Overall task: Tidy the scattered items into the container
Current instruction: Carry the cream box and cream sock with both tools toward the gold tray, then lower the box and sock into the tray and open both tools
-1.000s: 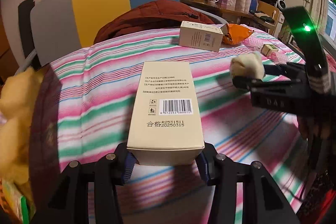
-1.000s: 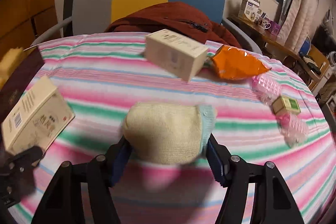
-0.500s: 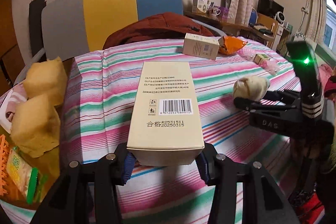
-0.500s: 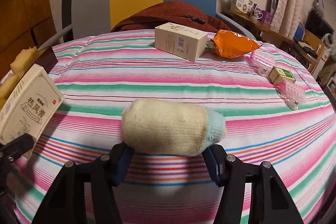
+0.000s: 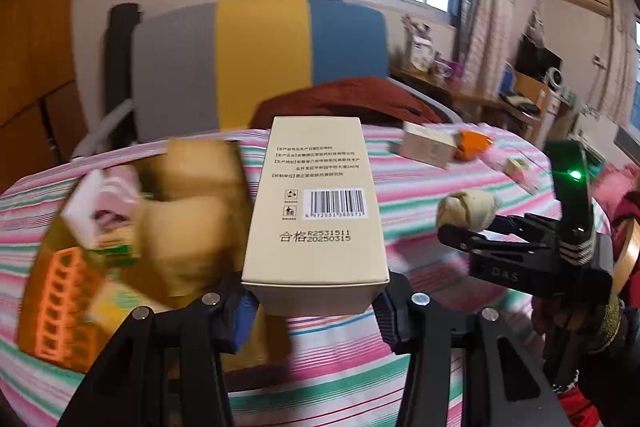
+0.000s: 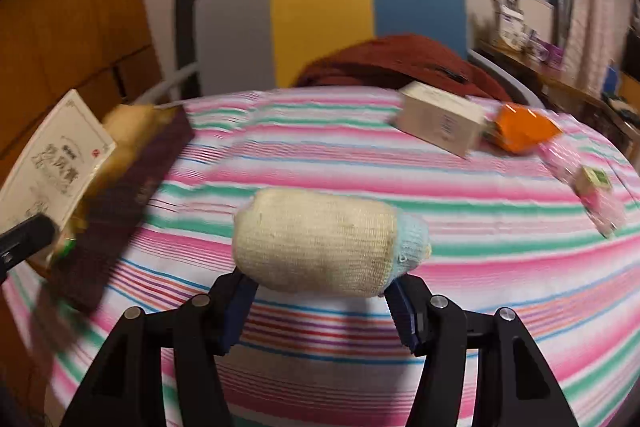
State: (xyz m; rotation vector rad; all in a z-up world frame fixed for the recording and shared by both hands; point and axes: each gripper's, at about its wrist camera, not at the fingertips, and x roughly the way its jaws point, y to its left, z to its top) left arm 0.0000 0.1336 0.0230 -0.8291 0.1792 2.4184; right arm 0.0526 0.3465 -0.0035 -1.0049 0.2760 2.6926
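My left gripper [image 5: 316, 301] is shut on a tall cream carton [image 5: 318, 199] with a barcode, held above the striped table beside the container. The container [image 5: 60, 307], an open box with dark sides, sits at the left and holds yellow sponges, an orange grid item and packets; it also shows in the right wrist view [image 6: 132, 187]. My right gripper [image 6: 320, 301] is shut on a rolled cream sock [image 6: 324, 241] with a pale blue end. From the left wrist view the right gripper [image 5: 452, 235] holds the sock [image 5: 468, 209] at the right.
On the far side of the table lie a cream box [image 6: 440, 121], an orange packet [image 6: 520, 129], pink plastic trays [image 6: 568, 159] and a small green-topped box [image 6: 596, 179]. A chair with a red-brown jacket [image 6: 400, 61] stands behind the table.
Both grippers have swung left toward the container with their loads. The container now fills the left of the left wrist view and has come closer in the right wrist view.
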